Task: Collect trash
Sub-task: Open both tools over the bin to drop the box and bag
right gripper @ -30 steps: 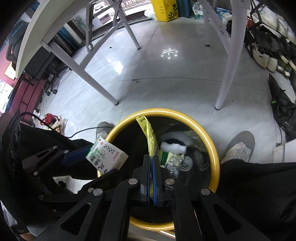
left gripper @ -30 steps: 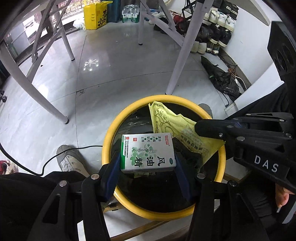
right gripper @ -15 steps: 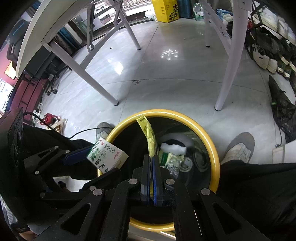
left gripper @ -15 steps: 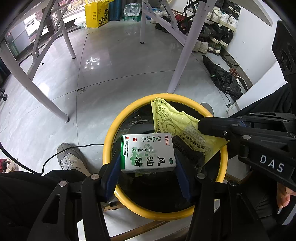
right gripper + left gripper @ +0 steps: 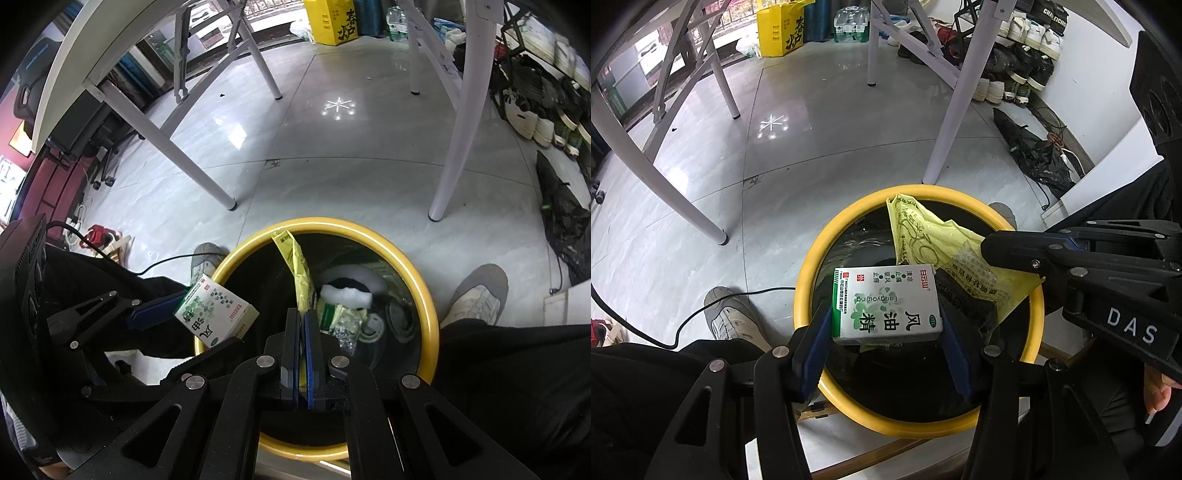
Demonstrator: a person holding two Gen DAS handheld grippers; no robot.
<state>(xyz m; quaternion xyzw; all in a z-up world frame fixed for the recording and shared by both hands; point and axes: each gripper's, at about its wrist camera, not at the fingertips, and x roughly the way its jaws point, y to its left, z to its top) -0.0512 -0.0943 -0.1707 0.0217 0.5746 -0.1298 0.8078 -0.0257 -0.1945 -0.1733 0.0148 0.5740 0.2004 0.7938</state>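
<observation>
Drop step of trash collection, release not yet made. Left gripper (image 5: 886, 328) clamped on white-and-green carton (image 5: 885, 304), blue pads pressed on both short sides, carton flat and level, held over yellow-rimmed bin (image 5: 803, 280) on its left side, above the rim and partly over the opening. Right gripper (image 5: 303, 354) pinched fully closed on yellow plastic wrapper (image 5: 295, 266), edge-on in its own view, hung over bin middle, far tip near the back rim. Seen from left wrist: wrapper spread flat, beside and slightly behind carton; touching or not, hard to tell.

Inside bin: black liner, white wad (image 5: 347, 291), small packets, a round lid maybe; depth poor in the dark.

Next move judged: open both claws so carton and wrapper fall in. Carton side nearest the rim likely needs a small shift toward centre first, else could catch the yellow edge and tip out. Wrapper light, may cling to pads.

Room: grippers close together over the opening, little sideways slack. Shoe (image 5: 729, 319) and cable just left of bin, other shoe (image 5: 476, 295) right, table legs well beyond. Upward exit free.
</observation>
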